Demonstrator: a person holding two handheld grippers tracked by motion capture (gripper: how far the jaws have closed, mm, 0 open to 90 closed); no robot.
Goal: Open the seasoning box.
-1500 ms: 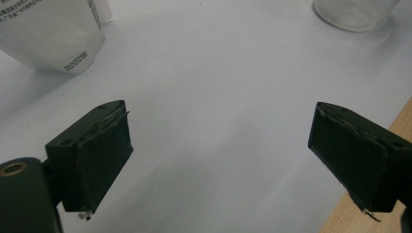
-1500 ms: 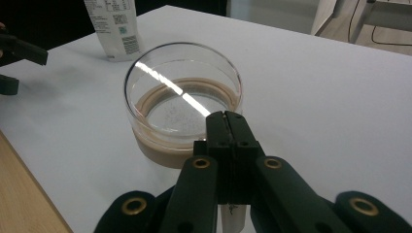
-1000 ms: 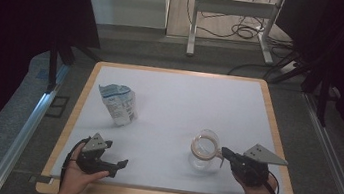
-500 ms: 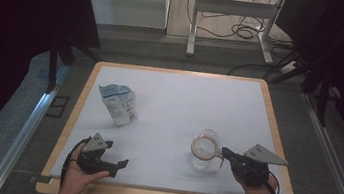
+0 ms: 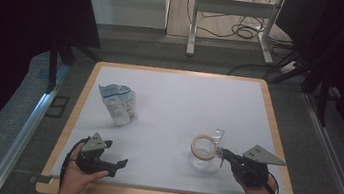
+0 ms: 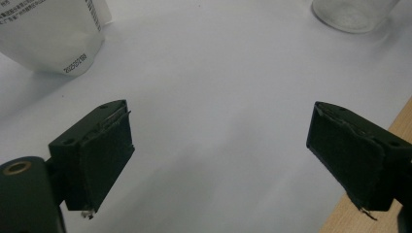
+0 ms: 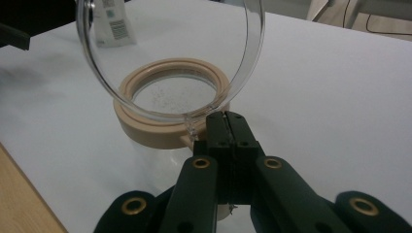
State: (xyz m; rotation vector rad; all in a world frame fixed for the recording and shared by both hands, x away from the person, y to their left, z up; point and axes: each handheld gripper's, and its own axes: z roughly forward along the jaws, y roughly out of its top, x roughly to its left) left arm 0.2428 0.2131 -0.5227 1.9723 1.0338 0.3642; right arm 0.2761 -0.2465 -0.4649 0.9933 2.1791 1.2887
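Right gripper view showed the right gripper [image 7: 227, 127], jaws pinched on the clear lid [image 7: 170, 58], swung up over the glass jar [image 7: 172, 104] near the table's front right. The left gripper [image 6: 221, 160] waited with jaws spread; opening looked done, so next likely called for fetching the pouch [image 5: 117, 103].

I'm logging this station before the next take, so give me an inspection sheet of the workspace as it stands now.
Surface: white tabletop with a pale wooden rim, flat, bare apart from the things below.
Job's things: clear glass jar with a beige ring collar, upright, its clear round hinged lid raised; white and blue printed stand-up pouch, upright, top open.
Clutter: nothing seen.
Grippers: right gripper shut at the lid's lower edge beside the collar; whether the edge is pinched cannot be told. Left gripper open over bare tabletop, holding nothing.
Cables: black cables lie on the floor beyond the table.
Surroundings: grey metal table frame behind, dark curtains at both sides.
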